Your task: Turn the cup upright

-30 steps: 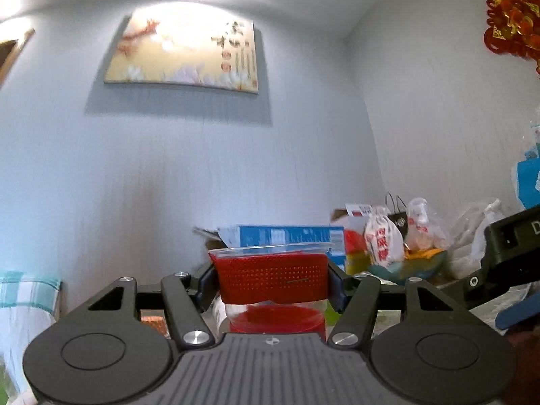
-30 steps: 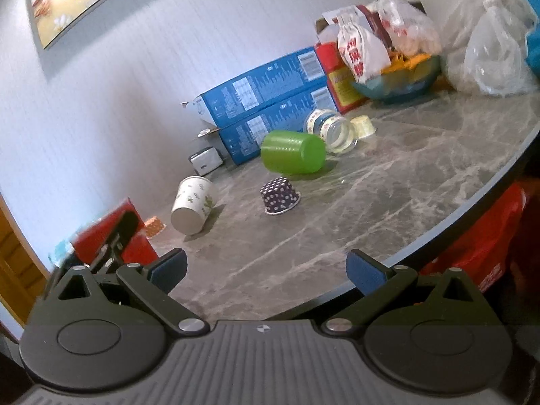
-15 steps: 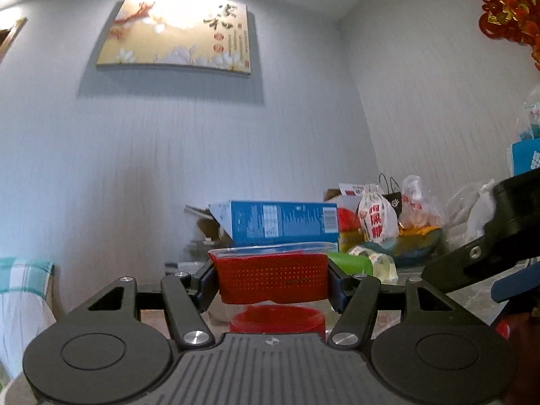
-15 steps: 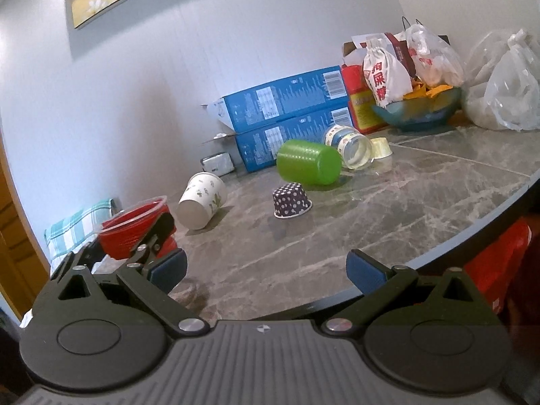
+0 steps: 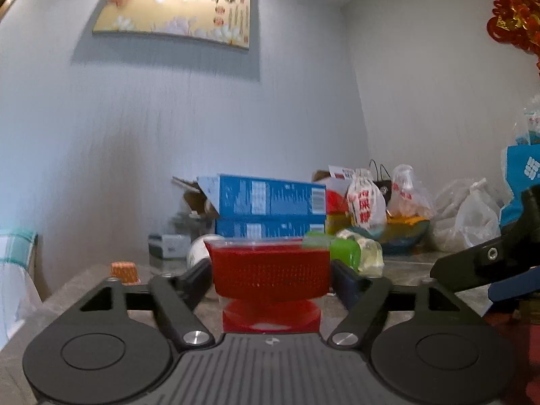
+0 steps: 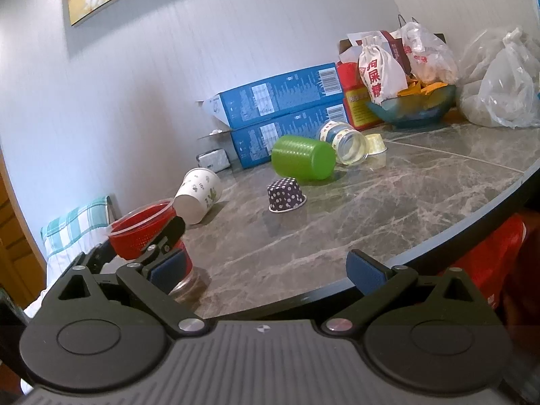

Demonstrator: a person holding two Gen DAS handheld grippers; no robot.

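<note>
cup [image 5: 270,271] base behind left gripper [image 5: 270,270]

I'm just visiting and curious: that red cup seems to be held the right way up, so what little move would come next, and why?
Probably ease the red cup straight down and only then open the left tool. It is shut on the cup, whose mouth already faces up. The base sits right at the marble table, but contact isn't clear. The right tool is open and holds nothing.

Left gripper [image 5: 270,270] held the red cup [image 5: 270,271] between its jaws, mouth up, base at or just above the grey surface [image 5: 398,270]. Stacked blue boxes [image 5: 266,209], a green cup [image 5: 344,253] and plastic bags [image 5: 469,216] stood behind
</note>
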